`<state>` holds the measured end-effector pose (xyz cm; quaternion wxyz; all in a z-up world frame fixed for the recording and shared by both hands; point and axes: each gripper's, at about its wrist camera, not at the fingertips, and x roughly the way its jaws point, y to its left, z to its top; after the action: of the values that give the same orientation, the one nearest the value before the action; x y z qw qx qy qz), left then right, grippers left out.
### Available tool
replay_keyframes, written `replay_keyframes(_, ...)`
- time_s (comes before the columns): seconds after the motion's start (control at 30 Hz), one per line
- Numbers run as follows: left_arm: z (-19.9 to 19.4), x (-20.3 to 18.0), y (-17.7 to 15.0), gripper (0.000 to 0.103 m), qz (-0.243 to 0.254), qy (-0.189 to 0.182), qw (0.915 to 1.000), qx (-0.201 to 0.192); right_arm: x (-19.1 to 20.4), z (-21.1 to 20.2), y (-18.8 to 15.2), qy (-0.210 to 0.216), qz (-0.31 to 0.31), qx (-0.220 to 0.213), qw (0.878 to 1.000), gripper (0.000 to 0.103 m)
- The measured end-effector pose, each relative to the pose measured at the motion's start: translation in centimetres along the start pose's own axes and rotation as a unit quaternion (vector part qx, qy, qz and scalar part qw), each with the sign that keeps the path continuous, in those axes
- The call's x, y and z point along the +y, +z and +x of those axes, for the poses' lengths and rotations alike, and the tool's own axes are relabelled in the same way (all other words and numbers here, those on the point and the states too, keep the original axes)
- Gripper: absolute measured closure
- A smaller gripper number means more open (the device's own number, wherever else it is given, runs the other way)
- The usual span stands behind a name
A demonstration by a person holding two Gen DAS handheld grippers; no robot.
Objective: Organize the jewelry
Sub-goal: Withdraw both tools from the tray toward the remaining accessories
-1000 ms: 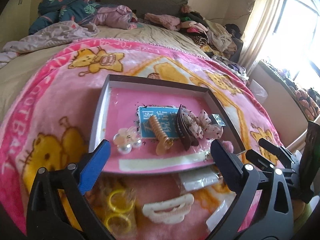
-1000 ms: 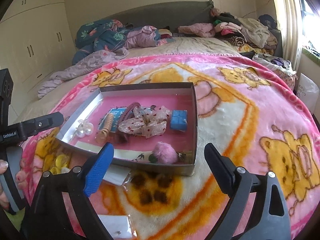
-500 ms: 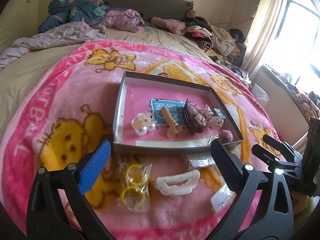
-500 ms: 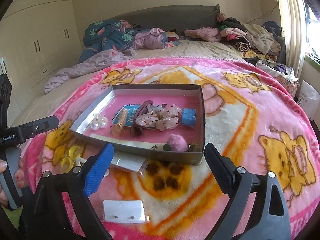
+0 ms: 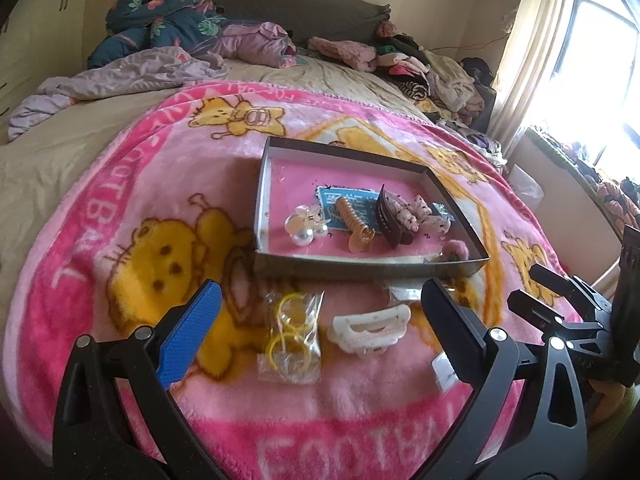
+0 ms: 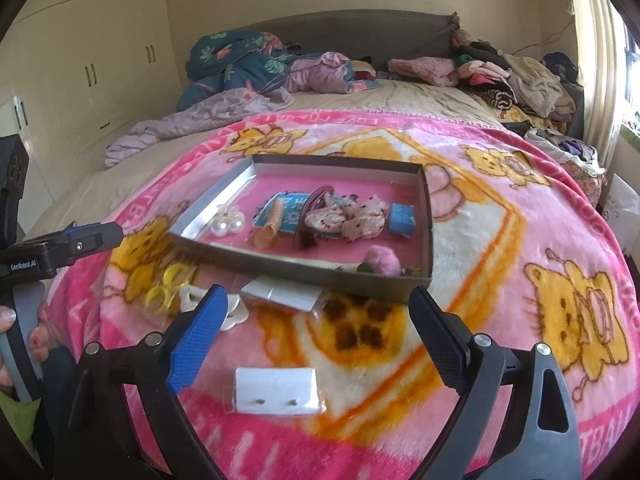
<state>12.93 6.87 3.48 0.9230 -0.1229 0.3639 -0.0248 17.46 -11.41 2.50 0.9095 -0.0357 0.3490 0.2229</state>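
Jewelry is partly sorted already: the shallow box (image 5: 372, 270) on the pink cartoon blanket (image 5: 120, 200) holds a pearl flower clip (image 5: 306, 226), a spiral amber clip (image 5: 354, 220), a dark brown claw clip (image 5: 387, 222), a spotted fabric bow (image 6: 352, 220), a small blue box (image 6: 402, 219) and a pink pom-pom (image 6: 382, 261). Several pieces lie loose in front of it, so I'd judge this to be the pause between picks, with neither tool committed to anything. The left gripper (image 5: 320, 328) hovers with its jaws spread wide and empty, and below the gap between them are a clear bag of yellow rings (image 5: 290, 336) and, just beside it, a white claw clip (image 5: 370, 328). The right gripper (image 6: 316, 336) is likewise gaping and holds nothing; a white earring card (image 6: 276, 390) sits on the blanket between its fingers, and another flat packet (image 6: 280, 295) is tucked against the box's near wall. The likely next move is to drop onto one loose piece, close, and lift it over that wall. The plush blanket may let thin cards sink and resist a clean pinch, and the slippery bag could slide. Piled clothes (image 6: 520, 80) and a rumpled quilt (image 5: 168, 20) lie well apart at the head of the bed, out of the way.
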Motion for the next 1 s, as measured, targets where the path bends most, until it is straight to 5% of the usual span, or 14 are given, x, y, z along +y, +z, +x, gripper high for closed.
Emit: replay_keyframes(1.0, -1.9, 2.2, -5.0, 0.012, -0.003, 0.042, 0.9989, 0.022, 3.2, 0.2, -3.8, 0.032, -0.03, 0.042, 0.998, 0.014)
